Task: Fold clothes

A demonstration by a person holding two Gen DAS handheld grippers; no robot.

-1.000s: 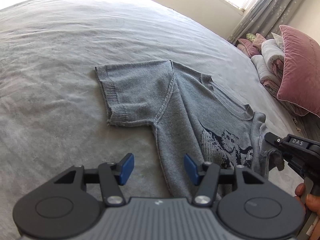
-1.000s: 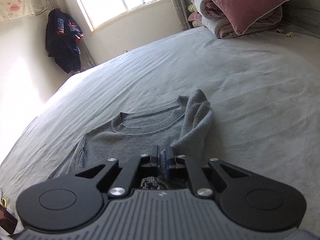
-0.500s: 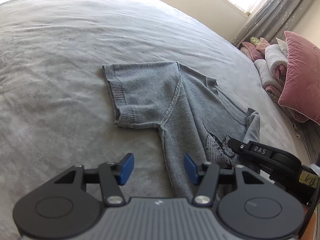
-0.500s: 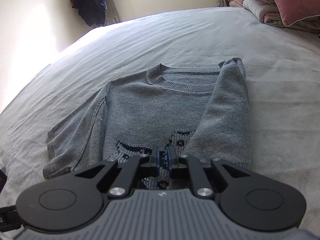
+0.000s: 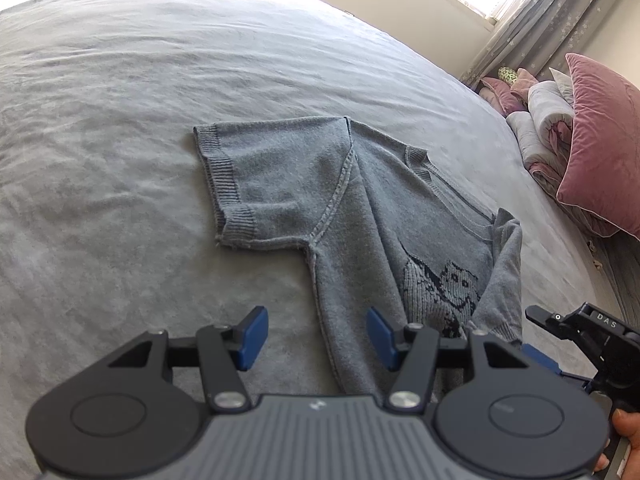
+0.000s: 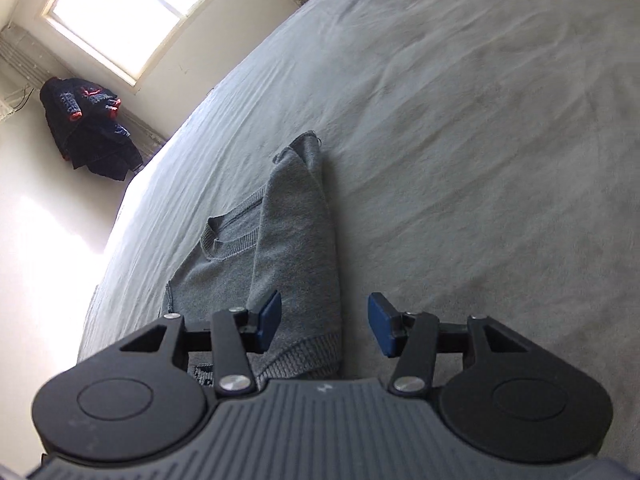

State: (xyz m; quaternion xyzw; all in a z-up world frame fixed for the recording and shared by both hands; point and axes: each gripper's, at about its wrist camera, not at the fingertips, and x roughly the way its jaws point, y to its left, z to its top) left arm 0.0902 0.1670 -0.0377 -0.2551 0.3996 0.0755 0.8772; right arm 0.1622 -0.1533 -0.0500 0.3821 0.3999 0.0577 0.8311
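A grey knit short-sleeved sweater [image 5: 360, 216] with a dark animal pattern [image 5: 444, 292] lies flat on the bed. Its right side is folded over the body as a long flap [image 6: 296, 248]; its left sleeve [image 5: 256, 172] is spread out. My left gripper [image 5: 316, 336] is open and empty, just above the sweater's lower left edge. My right gripper [image 6: 324, 324] is open and empty, with the flap's ribbed hem [image 6: 304, 356] between and under its fingers. The right gripper's body also shows at the right edge of the left wrist view [image 5: 588, 340].
The grey bedsheet [image 5: 120, 120] spreads wide around the sweater. Pink pillows and folded quilts [image 5: 580, 144] are piled at the head of the bed. A dark jacket [image 6: 88, 128] hangs on the wall by the window [image 6: 132, 12].
My right gripper carried the sweater's right side over the body, then opened and let it go. The flap now lies flat. My left gripper stayed open and hardly moved.
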